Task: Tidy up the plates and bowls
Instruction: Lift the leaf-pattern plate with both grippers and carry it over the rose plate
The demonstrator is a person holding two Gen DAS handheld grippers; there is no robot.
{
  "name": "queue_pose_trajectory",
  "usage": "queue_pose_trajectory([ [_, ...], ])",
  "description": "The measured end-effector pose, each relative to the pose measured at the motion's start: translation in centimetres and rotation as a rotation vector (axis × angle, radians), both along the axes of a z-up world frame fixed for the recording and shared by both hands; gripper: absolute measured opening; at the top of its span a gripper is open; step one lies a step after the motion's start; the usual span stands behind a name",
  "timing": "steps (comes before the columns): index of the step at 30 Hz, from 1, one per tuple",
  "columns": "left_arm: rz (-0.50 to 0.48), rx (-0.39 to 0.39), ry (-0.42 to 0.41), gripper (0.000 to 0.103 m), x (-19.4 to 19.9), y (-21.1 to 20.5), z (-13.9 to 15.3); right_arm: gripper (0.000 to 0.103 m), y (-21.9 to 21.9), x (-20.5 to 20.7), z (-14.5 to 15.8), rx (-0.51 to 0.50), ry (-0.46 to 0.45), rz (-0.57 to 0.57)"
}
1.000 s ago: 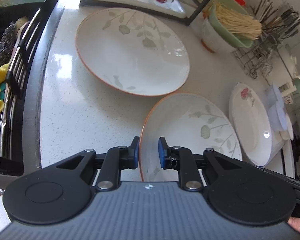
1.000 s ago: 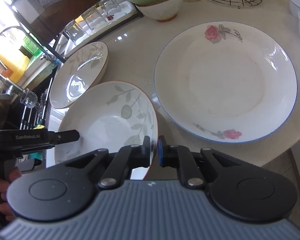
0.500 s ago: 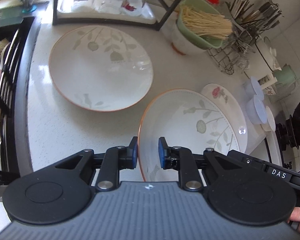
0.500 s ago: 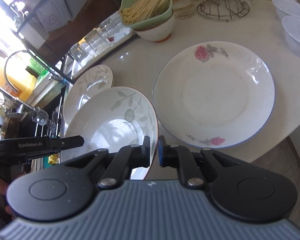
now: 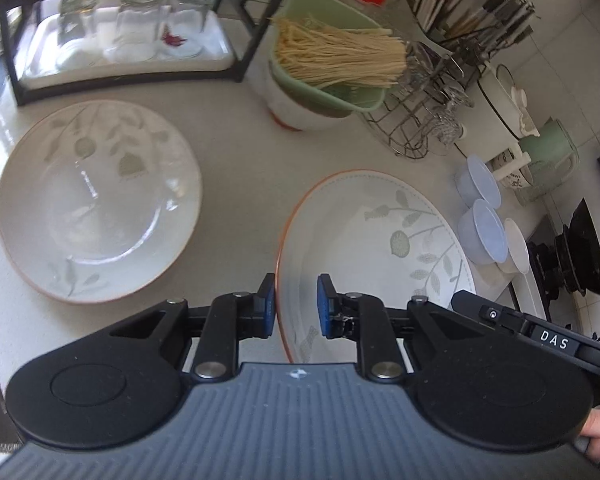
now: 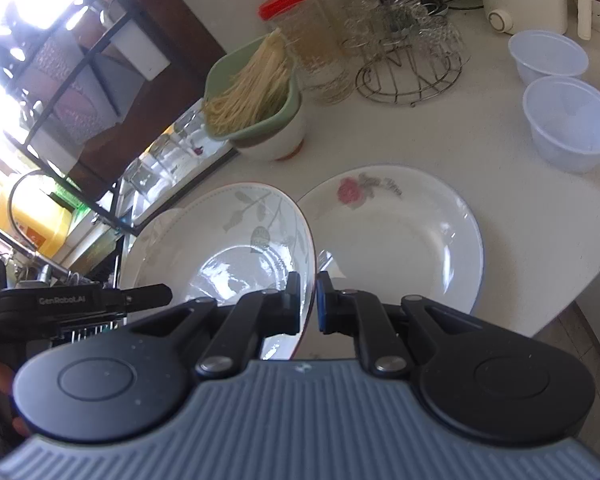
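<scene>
My left hand-held gripper (image 5: 296, 306) and right hand-held gripper (image 6: 308, 302) each pinch the leaf-patterned bowl's (image 5: 376, 240) rim, lifted above the desk (image 5: 228, 152).

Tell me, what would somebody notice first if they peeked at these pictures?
Probably the leaf-pattern plate held up off the counter, with the left gripper pinching one edge and the right gripper pinching the opposite edge. A matching leaf plate lies on the counter to its left, and a rose plate lies to its right. Behind them, a green bowl of dry noodles catches the eye.
</scene>
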State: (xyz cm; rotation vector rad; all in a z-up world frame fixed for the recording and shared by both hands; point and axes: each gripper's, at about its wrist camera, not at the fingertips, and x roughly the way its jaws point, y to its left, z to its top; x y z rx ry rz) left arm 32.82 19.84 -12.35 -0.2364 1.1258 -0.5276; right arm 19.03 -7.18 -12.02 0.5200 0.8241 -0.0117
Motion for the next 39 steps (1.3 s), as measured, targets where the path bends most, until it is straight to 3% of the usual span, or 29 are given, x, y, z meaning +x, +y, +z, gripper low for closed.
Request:
queue_pose_trajectory([
  [12,-0.083,0.157,0.026,0.023,1.5,-7.7,-2.1,0.011,-6.1,0.7,-2.7,0.011,-0.008,-0.02],
  [18,-0.087,0.178,0.039,0.023,1.6,-9.9,-3.4,0.011,-8.8,1.1,-4.0,0.048,-0.026,-0.039],
  [24,-0.074,0.167,0.055,0.023,1.2,-10.5,-4.3,0.011,-9.9,2.0,-4.3,0.025,-0.031,-0.007],
  [39,-0.062,0.251,0.052,0.024,0.9,-11.7,-5.4,0.011,-9.5,2.9,-5.7,-0.065,-0.004,0.072],
])
